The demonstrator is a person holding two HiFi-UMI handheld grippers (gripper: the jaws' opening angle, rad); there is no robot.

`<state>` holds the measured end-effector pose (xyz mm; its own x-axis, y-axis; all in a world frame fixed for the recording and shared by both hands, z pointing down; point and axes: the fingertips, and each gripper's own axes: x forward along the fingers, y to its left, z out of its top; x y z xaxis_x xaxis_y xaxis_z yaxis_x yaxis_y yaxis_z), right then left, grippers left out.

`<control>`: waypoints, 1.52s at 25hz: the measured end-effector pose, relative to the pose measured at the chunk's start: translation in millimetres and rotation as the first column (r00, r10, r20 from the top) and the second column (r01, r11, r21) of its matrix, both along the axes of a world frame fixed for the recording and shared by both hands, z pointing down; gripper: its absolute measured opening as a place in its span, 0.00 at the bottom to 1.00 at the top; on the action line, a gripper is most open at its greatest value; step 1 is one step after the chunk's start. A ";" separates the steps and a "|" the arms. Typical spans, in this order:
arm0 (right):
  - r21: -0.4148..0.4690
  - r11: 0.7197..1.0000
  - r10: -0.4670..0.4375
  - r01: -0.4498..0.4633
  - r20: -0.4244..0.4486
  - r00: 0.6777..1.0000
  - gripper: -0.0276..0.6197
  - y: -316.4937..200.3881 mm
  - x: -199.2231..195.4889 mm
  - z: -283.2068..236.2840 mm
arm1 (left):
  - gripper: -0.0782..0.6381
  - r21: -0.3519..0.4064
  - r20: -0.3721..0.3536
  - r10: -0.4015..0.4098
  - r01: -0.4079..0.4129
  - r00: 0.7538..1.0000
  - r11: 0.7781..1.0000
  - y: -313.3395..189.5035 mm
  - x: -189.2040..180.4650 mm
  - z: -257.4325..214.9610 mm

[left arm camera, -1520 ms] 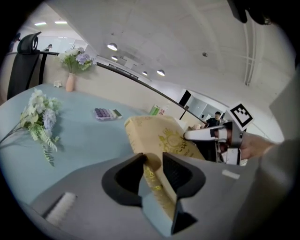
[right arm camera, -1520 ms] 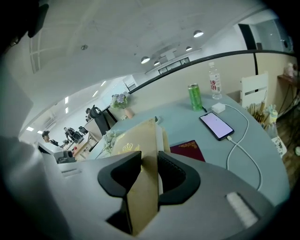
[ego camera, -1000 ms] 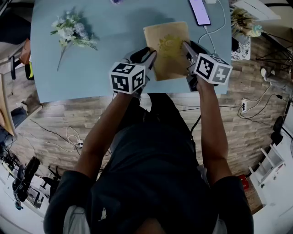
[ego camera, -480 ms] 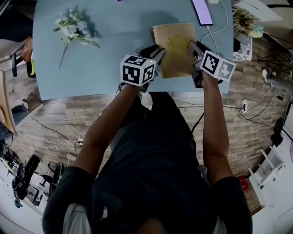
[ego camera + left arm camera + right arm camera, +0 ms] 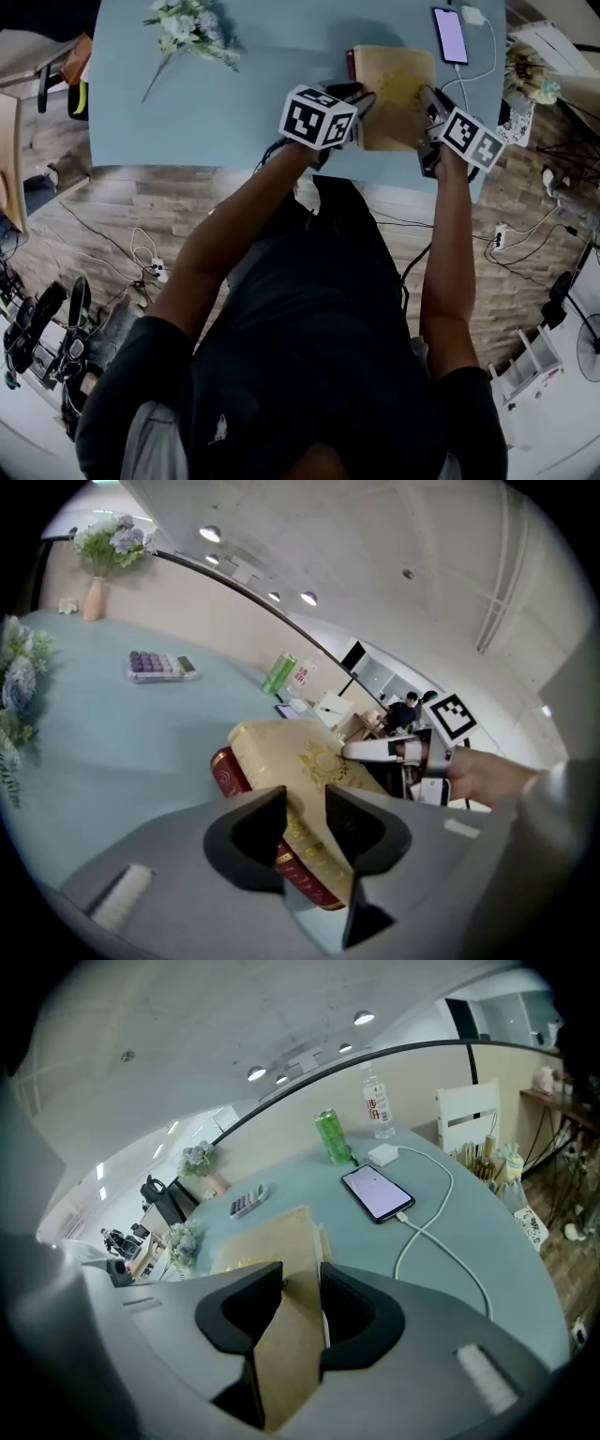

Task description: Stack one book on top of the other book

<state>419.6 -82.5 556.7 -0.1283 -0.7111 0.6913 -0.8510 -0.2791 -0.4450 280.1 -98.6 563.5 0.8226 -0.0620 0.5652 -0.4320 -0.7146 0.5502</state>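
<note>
- My left gripper (image 5: 362, 100) and right gripper (image 5: 429, 99) each pinch the tan book (image 5: 398, 89), upper right of frame.
- I should square it over the red book (image 5: 351, 64), level, before releasing.

In the head view we see only the spine of the red book (image 5: 351, 64) – the tan book (image 5: 398, 82) covers the rest. There the marker cube (image 5: 319, 116) covers most of the left gripper (image 5: 362, 97), and the top edge cuts off the flower bouquet (image 5: 192, 23). In the left gripper view the jaws' own bodies hide the books' near corner, so we cannot tell whether the tan book lies flat on the red one. In the right gripper view the red book is hidden under the tan one – and the green can's (image 5: 331, 1136) print is too small to read.
</note>
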 end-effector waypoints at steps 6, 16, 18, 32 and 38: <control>0.013 1.000 0.023 -0.022 -0.145 0.989 0.22 1.4 8.7 -23.8 | 0.36 0.028 -0.029 0.025 -0.024 0.999 0.999 -16.2 -26.4 -24.0; 0.276 0.957 -0.019 0.095 -0.267 0.964 0.22 -34.1 -22.7 -154.1 | 0.36 0.173 -0.079 -0.147 0.159 0.986 0.972 -80.4 -151.8 -96.6; 0.324 0.936 -0.046 0.138 -0.275 0.960 0.22 -40.4 -44.1 -180.7 | 0.36 0.208 -0.099 -0.178 0.195 0.979 0.959 -88.9 -179.5 -117.1; 0.535 0.719 -0.257 0.443 -0.388 0.885 0.22 -50.6 -192.8 -338.7 | 0.36 0.452 -0.234 -0.324 0.398 0.917 0.799 -81.9 -344.3 -250.6; 0.544 0.631 -0.335 0.552 -0.451 0.827 0.17 -33.9 -251.1 -384.9 | 0.36 0.535 -0.274 -0.353 0.447 0.894 0.717 -66.5 -395.9 -293.5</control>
<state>168.5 -116.4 171.8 -0.4280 -0.8896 0.1596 -0.9038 0.4199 -0.0830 -115.8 -165.1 270.0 0.7122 -0.6748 0.1931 -0.7018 -0.6903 0.1759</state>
